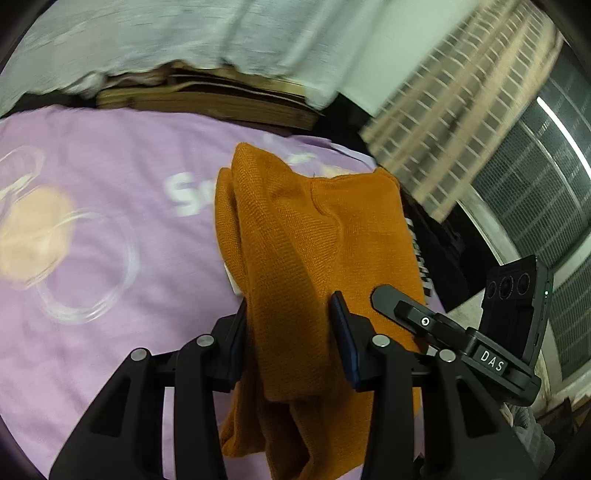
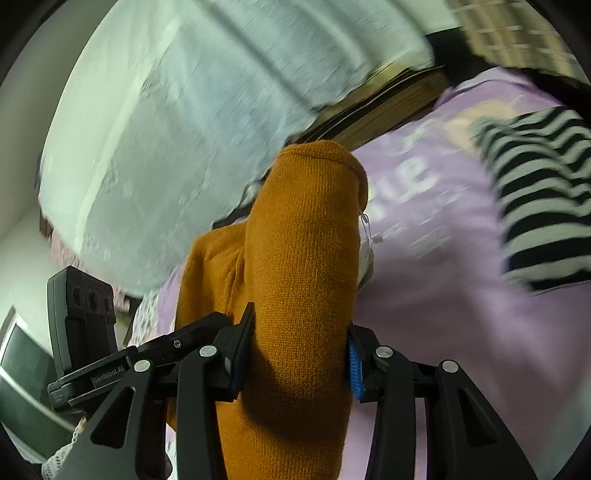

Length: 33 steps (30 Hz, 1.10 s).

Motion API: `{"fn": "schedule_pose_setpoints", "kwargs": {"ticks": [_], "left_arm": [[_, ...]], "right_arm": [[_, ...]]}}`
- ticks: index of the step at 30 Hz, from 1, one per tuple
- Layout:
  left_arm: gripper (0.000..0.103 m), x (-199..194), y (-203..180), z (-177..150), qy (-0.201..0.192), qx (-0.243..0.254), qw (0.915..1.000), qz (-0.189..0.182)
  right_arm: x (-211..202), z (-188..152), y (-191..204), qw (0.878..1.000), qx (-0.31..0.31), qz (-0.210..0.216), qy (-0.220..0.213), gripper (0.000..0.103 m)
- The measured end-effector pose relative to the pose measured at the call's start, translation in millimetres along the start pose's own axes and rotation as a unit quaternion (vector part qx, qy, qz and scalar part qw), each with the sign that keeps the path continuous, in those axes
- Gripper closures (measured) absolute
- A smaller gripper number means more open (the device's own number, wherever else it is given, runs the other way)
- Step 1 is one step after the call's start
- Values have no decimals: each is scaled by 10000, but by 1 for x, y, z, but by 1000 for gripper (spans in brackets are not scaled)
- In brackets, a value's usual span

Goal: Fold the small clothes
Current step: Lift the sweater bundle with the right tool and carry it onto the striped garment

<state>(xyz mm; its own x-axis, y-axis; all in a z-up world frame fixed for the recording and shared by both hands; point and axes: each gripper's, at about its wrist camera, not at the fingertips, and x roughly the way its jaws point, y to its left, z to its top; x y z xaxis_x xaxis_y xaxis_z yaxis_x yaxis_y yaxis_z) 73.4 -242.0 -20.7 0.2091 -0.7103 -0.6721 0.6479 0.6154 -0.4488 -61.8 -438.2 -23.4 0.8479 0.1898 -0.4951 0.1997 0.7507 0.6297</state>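
Note:
An orange knit garment [image 1: 317, 236] hangs bunched between both grippers, lifted above a lilac sheet [image 1: 110, 258]. My left gripper [image 1: 291, 314] is shut on a thick fold of it. The right gripper's body [image 1: 443, 325] shows at the right, against the same cloth. In the right wrist view the orange garment [image 2: 306, 258] fills the middle and drapes over the jaws. My right gripper [image 2: 299, 339] is shut on it. The left gripper's camera block [image 2: 85, 314] shows at the lower left. A small white tag [image 2: 365, 258] hangs at the garment's right edge.
A black-and-white striped garment [image 2: 543, 192] lies on the lilac sheet [image 2: 443, 295] to the right. A pale curtain [image 1: 184, 33] and stacked brown boards [image 1: 207, 96] stand beyond the sheet. A checked cloth [image 1: 454, 122] and a window grille [image 1: 535, 192] are at the right.

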Motion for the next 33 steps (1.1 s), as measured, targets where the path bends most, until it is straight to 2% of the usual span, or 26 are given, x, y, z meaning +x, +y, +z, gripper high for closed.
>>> {"fn": "schedule_pose_setpoints", "kwargs": {"ticks": [12, 17, 24, 33], "left_arm": [[64, 82, -120, 25, 320, 663, 9949, -696], [64, 110, -157, 36, 401, 843, 9925, -787], [64, 150, -187, 63, 436, 973, 9918, -710], [64, 201, -174, 86, 659, 762, 9932, -582]], "right_arm": [[-98, 49, -92, 9940, 498, -460, -862, 60], [-117, 70, -125, 9911, 567, -609, -1035, 60], [-113, 107, -157, 9898, 609, -698, -1080, 60], [-77, 136, -197, 9904, 719, -787, -886, 60]]}}
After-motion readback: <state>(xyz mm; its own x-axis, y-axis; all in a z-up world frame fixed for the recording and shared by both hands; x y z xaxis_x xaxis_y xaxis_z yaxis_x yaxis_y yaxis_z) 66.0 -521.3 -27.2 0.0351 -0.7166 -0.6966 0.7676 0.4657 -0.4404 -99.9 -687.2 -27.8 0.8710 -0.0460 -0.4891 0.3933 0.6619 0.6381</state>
